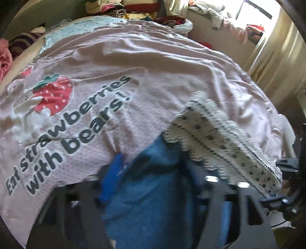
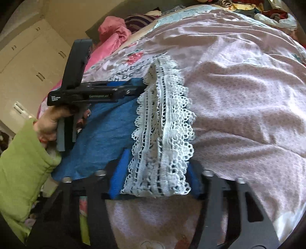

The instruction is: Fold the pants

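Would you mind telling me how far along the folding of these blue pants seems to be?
Early to midway, I would judge. Done: the blue pants lie on the pink blanket, lace hem laid flat. In hand: the left hand-held gripper seems to pinch the far edge by the lace, and the right hand-held gripper straddles the near lace end, grip unclear. Left: no finished, compact fold shows yet.

Your bed (image 2: 248,95) wears a pink blanket (image 1: 153,76) printed with strawberries. Blue lace-hemmed pants (image 2: 107,126) lie on it; piled clothes (image 1: 124,9), seemingly, crowd twelve o'clock.
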Motion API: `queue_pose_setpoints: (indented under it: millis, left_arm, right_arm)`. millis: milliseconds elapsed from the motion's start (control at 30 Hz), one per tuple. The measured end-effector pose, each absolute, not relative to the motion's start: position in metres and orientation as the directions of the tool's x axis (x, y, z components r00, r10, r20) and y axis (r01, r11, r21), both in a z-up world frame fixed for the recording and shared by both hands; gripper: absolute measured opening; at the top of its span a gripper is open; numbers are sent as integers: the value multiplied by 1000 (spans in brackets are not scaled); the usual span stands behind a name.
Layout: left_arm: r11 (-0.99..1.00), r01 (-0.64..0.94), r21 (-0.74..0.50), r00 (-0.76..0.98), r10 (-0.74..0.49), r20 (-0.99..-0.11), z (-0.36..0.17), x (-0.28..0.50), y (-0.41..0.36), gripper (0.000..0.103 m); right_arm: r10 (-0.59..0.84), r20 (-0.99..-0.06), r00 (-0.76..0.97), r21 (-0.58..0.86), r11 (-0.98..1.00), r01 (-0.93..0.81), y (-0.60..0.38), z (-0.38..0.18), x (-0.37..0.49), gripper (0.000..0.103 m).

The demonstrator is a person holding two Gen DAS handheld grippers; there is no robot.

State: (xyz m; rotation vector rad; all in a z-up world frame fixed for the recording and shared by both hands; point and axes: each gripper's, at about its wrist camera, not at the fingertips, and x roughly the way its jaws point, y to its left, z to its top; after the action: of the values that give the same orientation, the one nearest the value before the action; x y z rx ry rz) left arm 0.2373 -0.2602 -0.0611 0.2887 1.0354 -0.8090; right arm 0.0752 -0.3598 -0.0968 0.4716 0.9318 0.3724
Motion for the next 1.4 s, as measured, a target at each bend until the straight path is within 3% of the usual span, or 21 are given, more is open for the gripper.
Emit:
queue_pose_setpoints:
  millis: [33, 67, 133, 233, 433, 600, 667, 733, 800, 1000, 1067, 1133, 1300, 1400]
  left_arm:
    - [668, 726, -161, 247, -472, -846, -59, 234, -262, 22]
    - [658, 737, -153, 248, -474, -845, -59, 229, -265, 17]
    - [656, 743, -132, 264, -470, -843, -58, 226, -267, 13]
    - [667, 719, -197, 257, -518, -816, -54, 227, -256, 7]
    - [656, 679, -331, 295, -656, -695, -27, 220, -202, 7]
    - [710, 625, -325, 401, -649, -646, -8, 202, -141, 7]
    - [731, 603, -320, 428, -635, -643, -6, 195, -117, 12]
    - [772, 559, -303, 469, -595, -652, -7, 190, -89, 38]
    - [827, 471, -307, 507, -538, -673, -13, 184, -53, 49]
    - [899, 171, -403, 602, -419, -680, -25, 157, 60, 64]
    - [882, 136, -451, 603, -435, -669, -28, 152, 81, 71]
    - [861, 123, -493, 594, -462, -658, -31, 145, 91, 72]
    - [831, 187, -524, 570, -526, -631, -26, 144, 75, 80]
    - [796, 214, -566, 527, -582, -619, -30, 155, 59, 86]
  right_arm:
    - [506, -667, 547, 539, 835, -115, -357, -94, 76, 25]
    - [508, -665, 548, 533, 837, -129, -355, -91, 76, 24]
    - [511, -653, 559, 514, 841, -168, -345, -79, 77, 23]
    - [514, -640, 571, 489, 846, -213, -333, -61, 77, 23]
    - [523, -620, 586, 403, 852, -334, -289, -18, 79, 23]
    - [565, -612, 553, 313, 815, -487, -223, 12, 76, 23]
    - [576, -624, 529, 283, 797, -534, -197, 13, 77, 23]
    - [579, -658, 482, 240, 768, -594, -158, 6, 77, 23]
    - [577, -690, 437, 212, 738, -641, -126, -3, 76, 23]
    - [479, -810, 337, 79, 660, -748, -52, -51, 64, 23]
    - [451, -828, 335, 45, 648, -761, -42, -60, 61, 35]
    - [450, -830, 329, 29, 624, -781, -36, -60, 55, 47]
    - [552, -777, 303, 116, 599, -793, -59, -26, 48, 52]
    - [570, -720, 396, 96, 647, -756, -90, 0, 55, 62]
